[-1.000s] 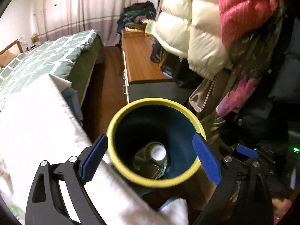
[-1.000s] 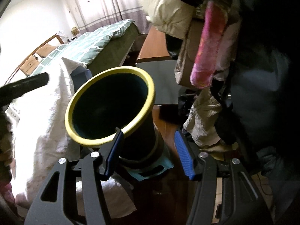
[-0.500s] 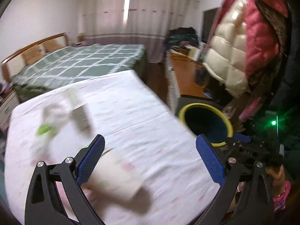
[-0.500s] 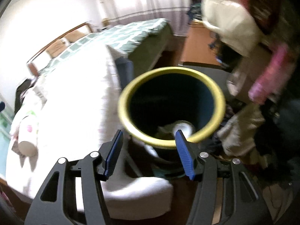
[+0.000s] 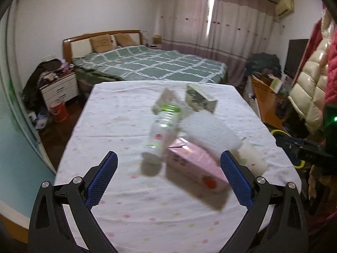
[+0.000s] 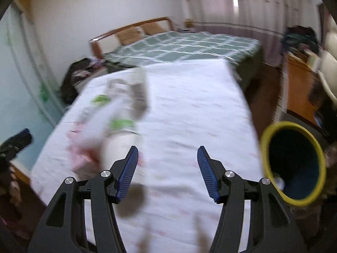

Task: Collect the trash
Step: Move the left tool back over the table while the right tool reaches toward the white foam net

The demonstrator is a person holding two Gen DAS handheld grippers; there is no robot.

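L gripper (image 5: pixel 168 177): my jaws apart, empty, over table (image 5: pixel 126 215).
R gripper (image 6: pixel 167 166): jaws apart, empty.
Trash: pink carton (image 5: pixel 195 166), bottle (image 5: pixel 160 130).
Bin (image 6: pixel 294 164): beside table.

We see a matt cloth sheet (image 5: pixel 130 189); on it lie a glossy pink carton (image 5: pixel 195 166) and a clear plastic bottle (image 5: pixel 162 126). Behind it, the headboard (image 5: pixel 101 37) looks like polished wood.

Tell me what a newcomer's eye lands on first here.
A jumble of trash in the middle of the white tablecloth: a pink carton nearest the open left tool, with a clear plastic bottle leaning against it. At the table's right edge stands a dark bin with a yellow rim.
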